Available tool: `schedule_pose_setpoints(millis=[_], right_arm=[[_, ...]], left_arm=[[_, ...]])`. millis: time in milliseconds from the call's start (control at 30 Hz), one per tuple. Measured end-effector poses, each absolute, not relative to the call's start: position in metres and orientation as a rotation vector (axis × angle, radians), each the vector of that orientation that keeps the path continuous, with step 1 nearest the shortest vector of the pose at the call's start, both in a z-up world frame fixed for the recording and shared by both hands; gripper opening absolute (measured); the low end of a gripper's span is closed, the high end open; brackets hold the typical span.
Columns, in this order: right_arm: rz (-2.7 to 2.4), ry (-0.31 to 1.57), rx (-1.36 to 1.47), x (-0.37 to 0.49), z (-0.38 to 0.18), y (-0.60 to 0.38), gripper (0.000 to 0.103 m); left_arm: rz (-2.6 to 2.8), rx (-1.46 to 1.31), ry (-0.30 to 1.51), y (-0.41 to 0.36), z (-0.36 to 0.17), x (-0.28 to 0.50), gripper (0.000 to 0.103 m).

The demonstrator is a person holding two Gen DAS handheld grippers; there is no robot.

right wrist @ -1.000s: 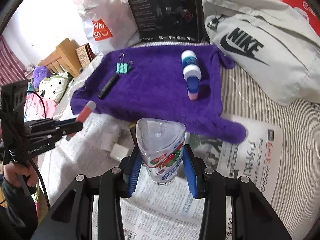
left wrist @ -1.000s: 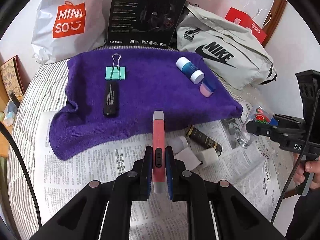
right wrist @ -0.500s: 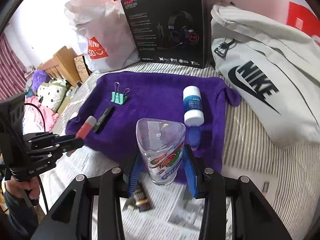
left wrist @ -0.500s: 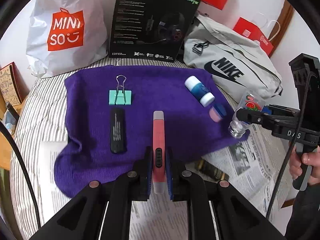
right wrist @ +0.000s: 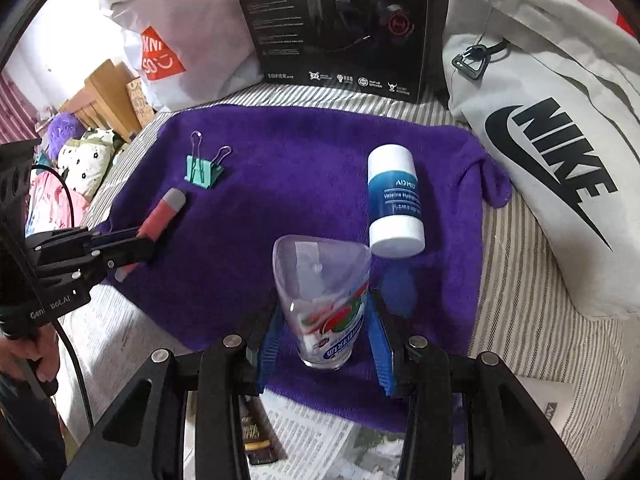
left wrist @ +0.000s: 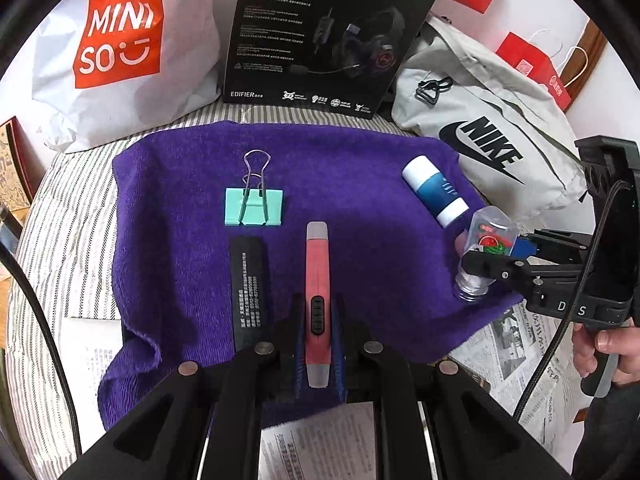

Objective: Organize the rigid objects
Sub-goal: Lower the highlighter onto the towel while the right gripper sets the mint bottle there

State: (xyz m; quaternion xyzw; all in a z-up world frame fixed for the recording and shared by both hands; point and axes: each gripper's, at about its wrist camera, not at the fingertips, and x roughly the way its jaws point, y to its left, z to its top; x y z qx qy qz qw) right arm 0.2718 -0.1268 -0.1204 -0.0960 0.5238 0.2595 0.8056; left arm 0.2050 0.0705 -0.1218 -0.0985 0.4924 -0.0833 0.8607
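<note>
My left gripper (left wrist: 318,354) is shut on a red utility knife (left wrist: 317,292) and holds it over the purple towel (left wrist: 360,200), right of a black flat stick (left wrist: 247,284) and below a green binder clip (left wrist: 253,206). My right gripper (right wrist: 326,336) is shut on a clear plastic bottle (right wrist: 322,292) with a watermelon label, low over the towel's near right part; it also shows in the left wrist view (left wrist: 482,256). A blue and white tube (right wrist: 394,200) lies just beyond it, with a blue cap (right wrist: 396,288) to its right.
A Miniso bag (left wrist: 120,48), a black headset box (left wrist: 320,32) and a grey Nike bag (left wrist: 492,144) stand behind the towel. Newspaper (left wrist: 516,344) covers the striped bed near me. A dark tube (right wrist: 252,432) lies on the newspaper under my right gripper.
Both grippers have moved forward from over the newspaper to over the purple towel, each still holding its object.
</note>
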Motion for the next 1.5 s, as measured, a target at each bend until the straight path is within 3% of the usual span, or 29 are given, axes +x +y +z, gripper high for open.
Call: schedule_pose_setpoints(millis=[1000,1100,1233,1300,1400,1500], right_arm=[[0.580,1.164,-0.364,0.285,-0.154,-0.088,0.041],[0.589,1.146,-0.386,0.281,-0.154,-0.087,0.043],[0.607,1.162,-0.377,0.280,-0.154,-0.089,0.054],[0.607,1.177,-0.377,0.278,-0.155,-0.090,0.061],[0.612,1.184,-0.364,0.274,-0.154,-0.095,0.061],[0.615,1.186,-0.319,0.271,-0.148,-0.104,0.061]], left_arm=[[-0.162,-0.133,1.072,0.060,-0.142,0.241,0.012],[-0.157,-0.118,1.066,0.058,-0.142,0.239,0.013],[-0.156,-0.112,1.067,0.058,-0.142,0.236,0.013],[-0.159,-0.121,1.066,0.059,-0.142,0.234,0.014],[-0.165,-0.136,1.066,0.061,-0.142,0.231,0.019],[-0.181,-0.144,1.062,0.059,-0.141,0.226,0.031]])
